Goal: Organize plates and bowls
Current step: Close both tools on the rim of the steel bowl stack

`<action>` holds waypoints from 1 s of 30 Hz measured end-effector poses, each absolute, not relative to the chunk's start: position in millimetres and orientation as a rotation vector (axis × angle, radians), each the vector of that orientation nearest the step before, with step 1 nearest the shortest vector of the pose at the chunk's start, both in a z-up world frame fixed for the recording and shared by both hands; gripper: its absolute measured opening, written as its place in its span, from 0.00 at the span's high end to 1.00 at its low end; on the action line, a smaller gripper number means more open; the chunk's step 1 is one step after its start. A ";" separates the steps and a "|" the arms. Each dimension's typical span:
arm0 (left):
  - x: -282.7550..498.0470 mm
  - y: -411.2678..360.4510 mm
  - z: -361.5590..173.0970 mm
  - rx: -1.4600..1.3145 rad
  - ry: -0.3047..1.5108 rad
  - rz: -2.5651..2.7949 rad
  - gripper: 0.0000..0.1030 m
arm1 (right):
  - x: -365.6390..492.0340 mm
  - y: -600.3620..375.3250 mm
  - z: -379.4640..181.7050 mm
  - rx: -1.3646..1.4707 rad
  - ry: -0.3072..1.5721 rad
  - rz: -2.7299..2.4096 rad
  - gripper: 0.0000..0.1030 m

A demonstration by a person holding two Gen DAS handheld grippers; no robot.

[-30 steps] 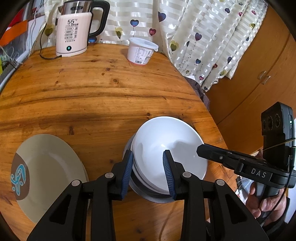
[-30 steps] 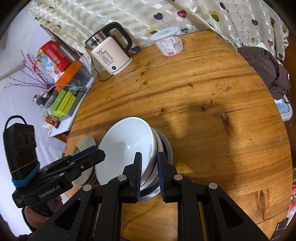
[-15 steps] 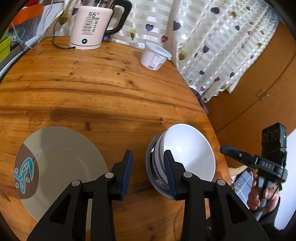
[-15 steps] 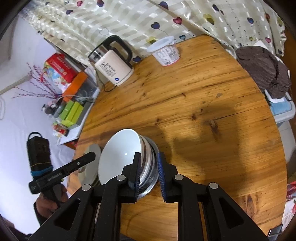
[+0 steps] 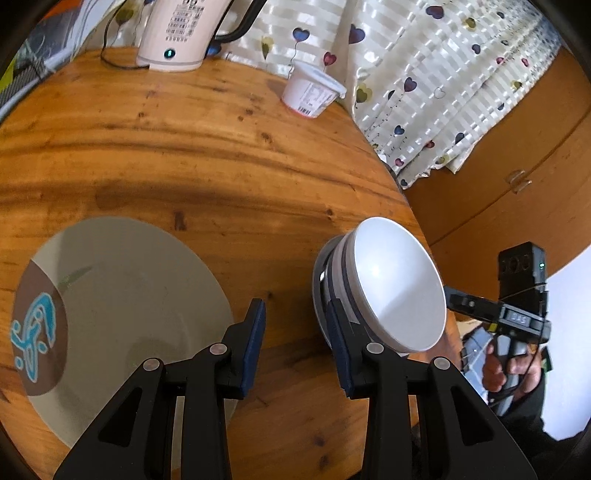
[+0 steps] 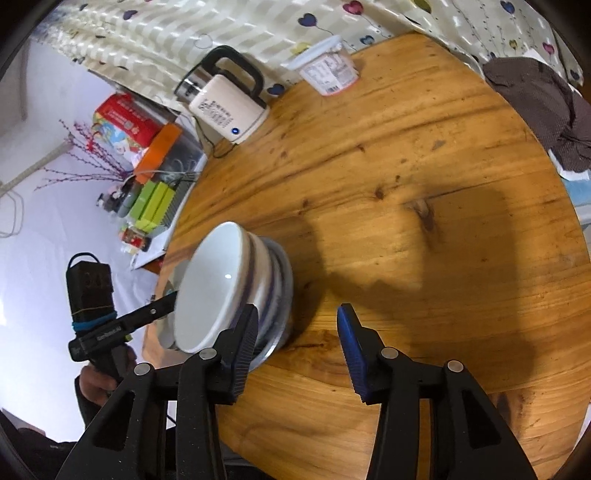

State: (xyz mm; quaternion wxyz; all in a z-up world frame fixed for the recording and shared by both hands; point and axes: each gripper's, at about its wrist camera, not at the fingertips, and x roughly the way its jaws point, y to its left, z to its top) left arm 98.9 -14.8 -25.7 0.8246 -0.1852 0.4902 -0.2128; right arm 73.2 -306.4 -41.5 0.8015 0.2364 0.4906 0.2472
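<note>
A: Bowls first, from the left wrist view. The stack of bowls (image 5: 373, 291) sits on the wooden surface (image 5: 207, 162) close to its right edge, white bowl on top, a metal dish at the bottom. The left gripper (image 5: 295, 334) has its jaws apart and empty, with bare wood between them. Its right finger stands in front of the stack's near side; I cannot tell whether it touches.

B: And the plate?

A: The grey plate (image 5: 122, 302) lies flat to the left, well apart from the stack, with a brown patch and blue mark at its left rim. A kettle (image 5: 181, 33) and a white tub (image 5: 314, 92) stand at the far side.

B: Right wrist view?

A: The same stack (image 6: 236, 288) is at lower left, near the surface's edge. The right gripper (image 6: 297, 338) has just been opening its jaws; nothing is between them now, only wood. Its left finger overlaps the stack's rims, contact unclear. The other tool (image 6: 122, 325) shows beyond the bowl, held in a hand (image 6: 99, 384).

B: Step in hand?

A: My reading: the stack is set down and let go. Next probably the plate. That calls for a jaw slid under its low rim, a thin grip, without nudging the stack off the near edge.
</note>
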 end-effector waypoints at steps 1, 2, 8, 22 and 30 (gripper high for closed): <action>99.7 -14.9 -27.3 -0.403 1.049 -0.455 0.66 | 74.5 -307.2 -43.7 0.515 1.060 0.531 0.57; 99.8 -14.7 -28.5 -0.405 1.052 -0.457 0.66 | 74.9 -308.0 -45.5 0.521 1.065 0.531 0.57; 101.0 -17.9 -32.8 -0.417 1.066 -0.474 0.66 | 77.6 -303.6 -51.2 0.527 1.082 0.575 0.79; 106.1 -24.0 -45.5 -0.434 1.112 -0.491 0.66 | 81.8 -291.8 -59.8 0.541 1.113 0.646 0.85; 108.9 -21.1 -49.4 -0.495 1.128 -0.529 0.72 | 81.0 -292.5 -61.4 0.570 1.110 0.680 0.92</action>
